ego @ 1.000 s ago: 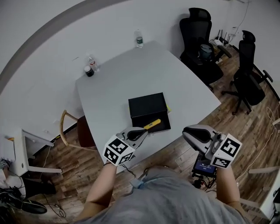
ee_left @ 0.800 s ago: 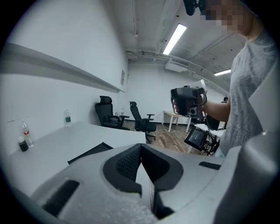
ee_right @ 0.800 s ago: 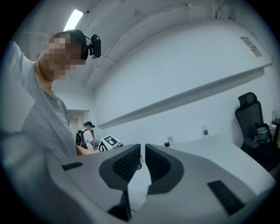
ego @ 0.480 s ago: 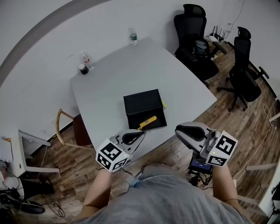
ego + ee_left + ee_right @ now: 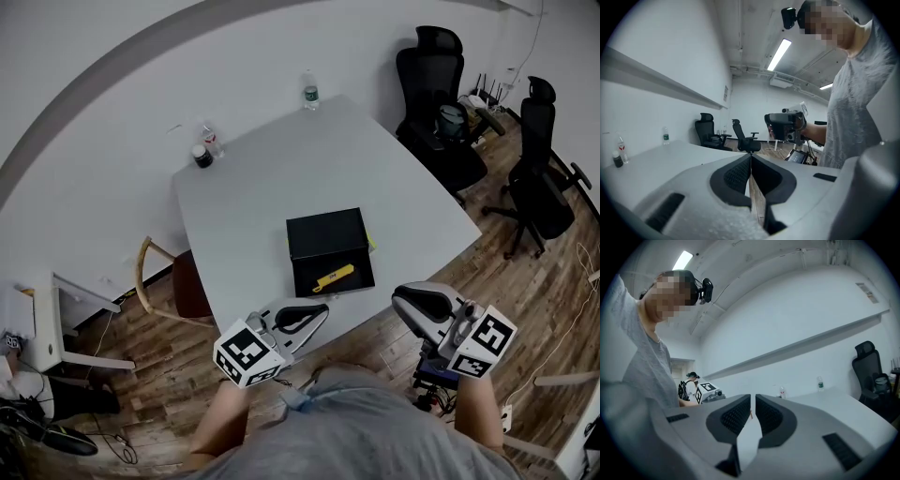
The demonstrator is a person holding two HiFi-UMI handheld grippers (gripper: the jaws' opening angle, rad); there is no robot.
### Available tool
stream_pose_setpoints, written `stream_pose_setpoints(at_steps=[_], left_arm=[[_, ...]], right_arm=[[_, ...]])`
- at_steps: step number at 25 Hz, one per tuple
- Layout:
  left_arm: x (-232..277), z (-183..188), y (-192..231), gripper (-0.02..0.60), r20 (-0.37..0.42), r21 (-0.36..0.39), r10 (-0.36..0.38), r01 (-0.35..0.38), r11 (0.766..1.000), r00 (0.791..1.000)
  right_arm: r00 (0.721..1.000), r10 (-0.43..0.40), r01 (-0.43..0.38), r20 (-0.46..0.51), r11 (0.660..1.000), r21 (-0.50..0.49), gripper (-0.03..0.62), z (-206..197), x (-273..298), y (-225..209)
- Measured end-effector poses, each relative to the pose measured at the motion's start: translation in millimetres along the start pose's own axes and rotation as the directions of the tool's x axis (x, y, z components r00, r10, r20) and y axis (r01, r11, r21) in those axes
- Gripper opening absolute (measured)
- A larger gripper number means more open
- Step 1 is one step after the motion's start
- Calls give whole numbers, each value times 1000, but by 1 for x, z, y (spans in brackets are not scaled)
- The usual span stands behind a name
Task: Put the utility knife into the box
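The yellow utility knife [image 5: 334, 277] lies in the near part of the black box [image 5: 326, 239], which sits on the grey table [image 5: 253, 187] close to its front edge. My left gripper [image 5: 323, 307] hovers off the table's front edge, a little short of the box, shut and empty; in the left gripper view [image 5: 751, 157] its pads touch. My right gripper [image 5: 398, 295] hangs to the right of the table corner. Its jaws [image 5: 753, 397] stand almost together with only a thin slit and nothing between them. Each gripper shows in the other's view: the right gripper [image 5: 785, 125] and the left gripper's marker cube [image 5: 707, 391].
A water bottle [image 5: 309, 89] stands at the table's far corner; another bottle [image 5: 210, 139] and a dark jar [image 5: 202, 156] stand at the far left edge. Two black office chairs [image 5: 436, 84] [image 5: 544, 169] are on the right, a wooden chair [image 5: 164, 281] on the left.
My left gripper has drawn back from the box toward my body and risen, still shut and empty. The knife stays in the box. The right gripper has hardly moved.
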State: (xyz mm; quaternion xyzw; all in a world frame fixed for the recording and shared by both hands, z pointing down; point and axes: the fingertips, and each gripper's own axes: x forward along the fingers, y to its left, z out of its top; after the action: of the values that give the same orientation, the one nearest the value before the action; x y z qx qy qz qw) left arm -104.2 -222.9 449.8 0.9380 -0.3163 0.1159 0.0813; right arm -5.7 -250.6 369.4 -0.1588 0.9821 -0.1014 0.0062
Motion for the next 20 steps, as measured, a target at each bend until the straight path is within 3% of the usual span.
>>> stream_pose_setpoints(at_steps=[8,12,20], left_arm=[[-10,26,-26,18,140,-24,2,1,1000,990],[-6,24,-41,17,124,18,-18,16,1000,992],[-12,34,-49,17,167,-21,11,-7,1000,986]], right_arm=[[999,-37,37,18,999,13,46,-9,-4,2],[999,-42,41,35,999,32,46,-13,-4,6],[1000,-26,25,18,999,49,46,-31,-3,16]])
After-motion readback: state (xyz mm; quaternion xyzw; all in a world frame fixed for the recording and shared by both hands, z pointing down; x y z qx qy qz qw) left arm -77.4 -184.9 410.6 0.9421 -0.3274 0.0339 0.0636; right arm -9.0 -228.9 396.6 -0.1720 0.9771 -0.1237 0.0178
